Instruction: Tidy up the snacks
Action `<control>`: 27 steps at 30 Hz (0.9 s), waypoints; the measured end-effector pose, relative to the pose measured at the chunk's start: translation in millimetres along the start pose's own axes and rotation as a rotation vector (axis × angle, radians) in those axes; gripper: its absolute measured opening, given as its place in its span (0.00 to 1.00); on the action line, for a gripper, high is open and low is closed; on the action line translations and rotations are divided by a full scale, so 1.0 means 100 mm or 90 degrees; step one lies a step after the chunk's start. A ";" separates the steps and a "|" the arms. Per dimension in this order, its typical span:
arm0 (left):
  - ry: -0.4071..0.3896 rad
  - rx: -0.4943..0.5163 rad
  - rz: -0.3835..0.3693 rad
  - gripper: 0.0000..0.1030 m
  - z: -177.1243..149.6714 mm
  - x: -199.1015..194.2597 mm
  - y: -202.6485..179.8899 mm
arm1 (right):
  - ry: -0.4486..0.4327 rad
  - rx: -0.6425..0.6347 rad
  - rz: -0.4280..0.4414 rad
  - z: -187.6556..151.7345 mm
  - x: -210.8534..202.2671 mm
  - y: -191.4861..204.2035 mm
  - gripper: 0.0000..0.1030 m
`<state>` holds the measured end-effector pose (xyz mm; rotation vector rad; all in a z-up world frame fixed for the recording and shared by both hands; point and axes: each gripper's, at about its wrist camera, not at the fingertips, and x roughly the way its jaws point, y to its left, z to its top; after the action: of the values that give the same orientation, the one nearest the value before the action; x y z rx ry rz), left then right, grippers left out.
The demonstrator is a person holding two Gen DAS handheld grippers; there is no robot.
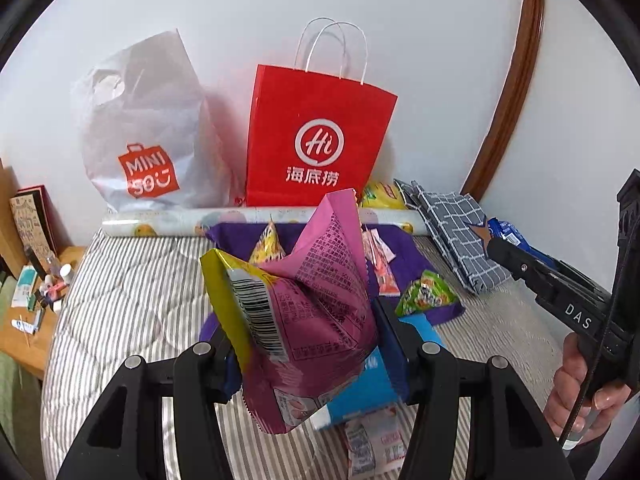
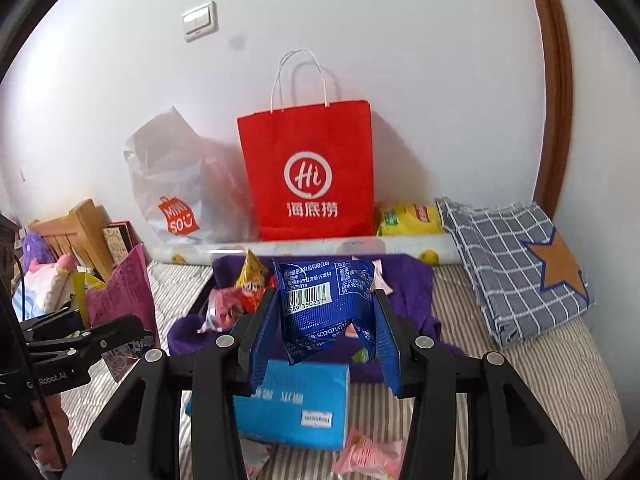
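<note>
My left gripper (image 1: 308,340) is shut on a pink and yellow snack bag (image 1: 320,280), which is lifted and crumpled above the striped bed (image 1: 132,288). My right gripper (image 2: 326,320) is shut on a dark blue snack packet (image 2: 320,300) with a barcode, held above a purple cloth (image 2: 408,280). On that cloth lie loose snacks: a yellow triangular pack (image 1: 268,246), a green pack (image 1: 426,292) and pink sachets (image 1: 380,256). A red paper bag (image 1: 320,136) stands upright against the wall behind them. In the right wrist view the left gripper (image 2: 108,320) and its pink bag (image 2: 120,300) are at the left.
A white plastic shopping bag (image 1: 148,140) leans left of the red bag, with a printed roll (image 1: 180,222) in front. A light blue tissue pack (image 2: 296,404) lies below the right gripper. A folded checked cloth (image 2: 516,264) is at the right, a cluttered wooden nightstand (image 1: 36,300) at the left.
</note>
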<state>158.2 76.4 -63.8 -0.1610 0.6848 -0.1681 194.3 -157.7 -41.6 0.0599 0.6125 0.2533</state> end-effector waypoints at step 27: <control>0.062 0.037 -0.024 0.53 0.81 1.27 -0.04 | 0.091 0.044 -0.018 0.29 1.41 -0.71 0.44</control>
<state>306.5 53.4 -79.6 -0.1105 0.7738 -0.2332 338.3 -190.5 -106.1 0.1004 0.7641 0.2103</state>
